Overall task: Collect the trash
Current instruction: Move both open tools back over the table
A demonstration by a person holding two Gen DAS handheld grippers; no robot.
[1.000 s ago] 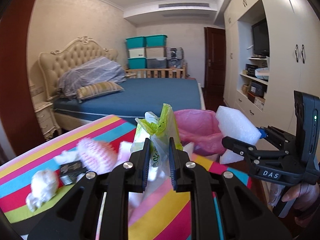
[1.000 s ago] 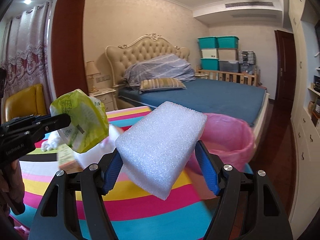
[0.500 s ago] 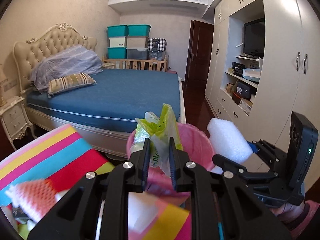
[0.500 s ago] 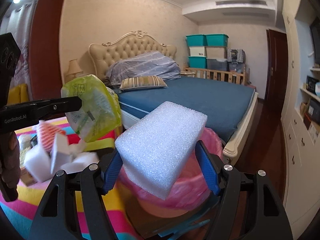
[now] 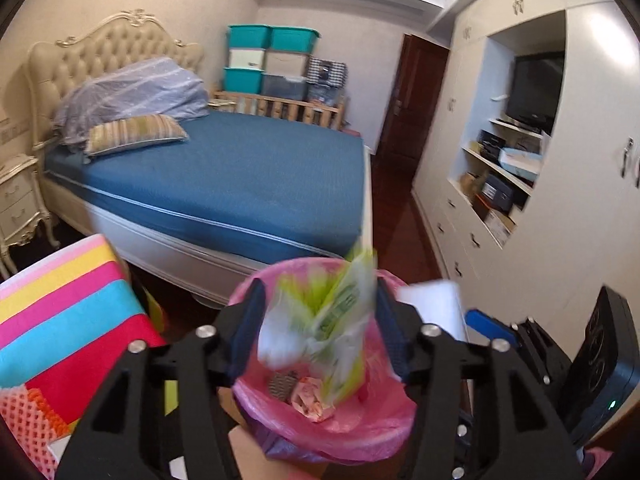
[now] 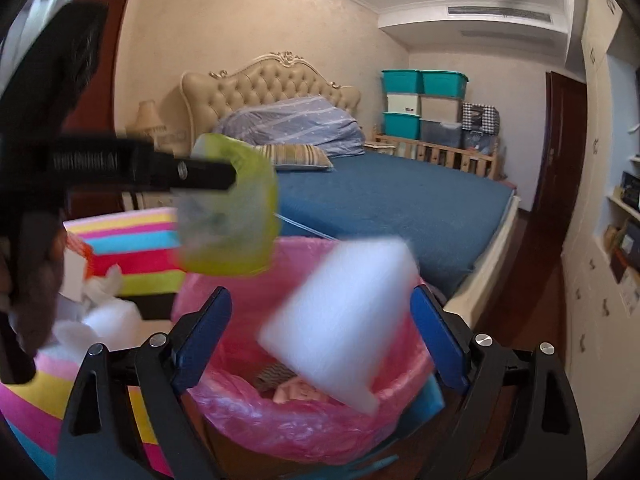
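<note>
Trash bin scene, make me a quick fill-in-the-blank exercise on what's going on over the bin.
1. The bin is lined with a ____ bag.
2. The white foam block sits between the open jaws of the ____ gripper.
3. The wrapper between the left gripper's open jaws is mostly ____.
4. The bed has a ____ sheet.

Missing words: pink; right; green; blue

Bin mouth open; striped table left.

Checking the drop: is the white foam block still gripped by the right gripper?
Released. The right gripper has just been opening; the foam block, blurred, sits between the fingers above the pink-lined bin.
</note>
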